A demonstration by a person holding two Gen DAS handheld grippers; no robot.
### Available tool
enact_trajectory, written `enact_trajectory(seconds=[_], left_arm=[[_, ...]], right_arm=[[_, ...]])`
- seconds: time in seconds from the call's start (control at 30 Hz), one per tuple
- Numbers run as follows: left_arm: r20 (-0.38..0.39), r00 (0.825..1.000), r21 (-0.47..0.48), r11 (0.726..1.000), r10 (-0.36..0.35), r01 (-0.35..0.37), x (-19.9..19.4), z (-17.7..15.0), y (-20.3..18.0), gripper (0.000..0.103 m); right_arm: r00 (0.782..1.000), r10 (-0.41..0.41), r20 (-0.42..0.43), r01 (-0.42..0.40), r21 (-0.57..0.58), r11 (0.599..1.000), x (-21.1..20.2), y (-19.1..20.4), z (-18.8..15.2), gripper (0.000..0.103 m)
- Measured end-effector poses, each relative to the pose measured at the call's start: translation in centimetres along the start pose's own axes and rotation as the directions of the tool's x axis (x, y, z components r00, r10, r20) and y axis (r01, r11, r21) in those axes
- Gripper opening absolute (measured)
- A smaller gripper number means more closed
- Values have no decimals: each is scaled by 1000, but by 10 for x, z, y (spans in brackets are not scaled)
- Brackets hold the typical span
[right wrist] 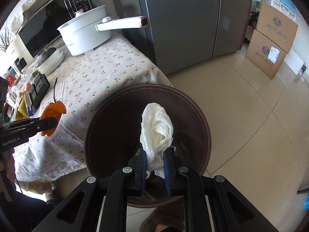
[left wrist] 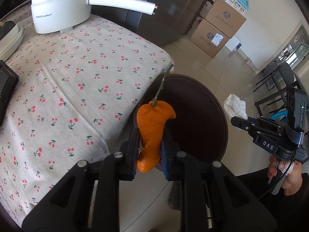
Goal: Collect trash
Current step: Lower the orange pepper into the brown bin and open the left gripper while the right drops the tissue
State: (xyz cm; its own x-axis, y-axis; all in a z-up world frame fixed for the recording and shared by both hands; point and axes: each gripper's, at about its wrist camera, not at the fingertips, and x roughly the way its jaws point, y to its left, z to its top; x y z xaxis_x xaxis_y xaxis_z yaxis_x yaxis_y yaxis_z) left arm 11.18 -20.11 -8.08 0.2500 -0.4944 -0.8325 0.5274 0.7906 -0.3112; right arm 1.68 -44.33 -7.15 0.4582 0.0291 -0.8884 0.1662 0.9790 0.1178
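Note:
My left gripper [left wrist: 150,145] is shut on an orange peel [left wrist: 151,127] with a thin green stem, held at the table's edge beside the round dark brown bin [left wrist: 200,116]. The same peel [right wrist: 52,114] and left gripper [right wrist: 49,123] show at the left of the right wrist view. My right gripper [right wrist: 155,161] is shut on a crumpled white tissue [right wrist: 156,129], hanging over the bin's open mouth [right wrist: 108,123]. From the left wrist view, that tissue [left wrist: 234,107] and the right gripper [left wrist: 236,121] appear just past the bin's right rim.
A table with a cherry-print cloth [left wrist: 77,77] carries a white electric pot [left wrist: 61,5] with a long handle, a white dish [right wrist: 52,61] and small clutter at its far left. A grey fridge [right wrist: 185,19], stacked cardboard boxes [right wrist: 270,42] and black chairs [left wrist: 278,89] stand on the tiled floor.

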Motion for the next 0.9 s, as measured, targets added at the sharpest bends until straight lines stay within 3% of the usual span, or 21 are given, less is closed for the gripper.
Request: enact_trajectory(seconds=[0.37,0.47,0.53,0.67,0.73,0.9], left_arm=[[-38,999,89,996,-25,28,35,5,-27,23],[-52,999,85,996,5,-1,32,5,-25,40],[-36,999,71,997,24,-22,24,6,-21,65],[-3,997,58,995,77,-77,6,6,-10,75],[5,994,49,992,114,-114,1,5,-2,87],[10,987,23,987,158,-158,-10,-1,13,90]], right_arm=[[999,-32,-22,32,18,999,2,-18,-6,17],[999,-36,-24,36,25,999,3,-19,-7,17],[999,-36,-23,37,22,999,2,-17,-7,17],[999,-38,-24,39,14,999,4,-13,-6,17],[999,-39,-26,39,10,999,5,-10,-5,17],[999,-40,-26,40,1,999,7,-3,-2,17]])
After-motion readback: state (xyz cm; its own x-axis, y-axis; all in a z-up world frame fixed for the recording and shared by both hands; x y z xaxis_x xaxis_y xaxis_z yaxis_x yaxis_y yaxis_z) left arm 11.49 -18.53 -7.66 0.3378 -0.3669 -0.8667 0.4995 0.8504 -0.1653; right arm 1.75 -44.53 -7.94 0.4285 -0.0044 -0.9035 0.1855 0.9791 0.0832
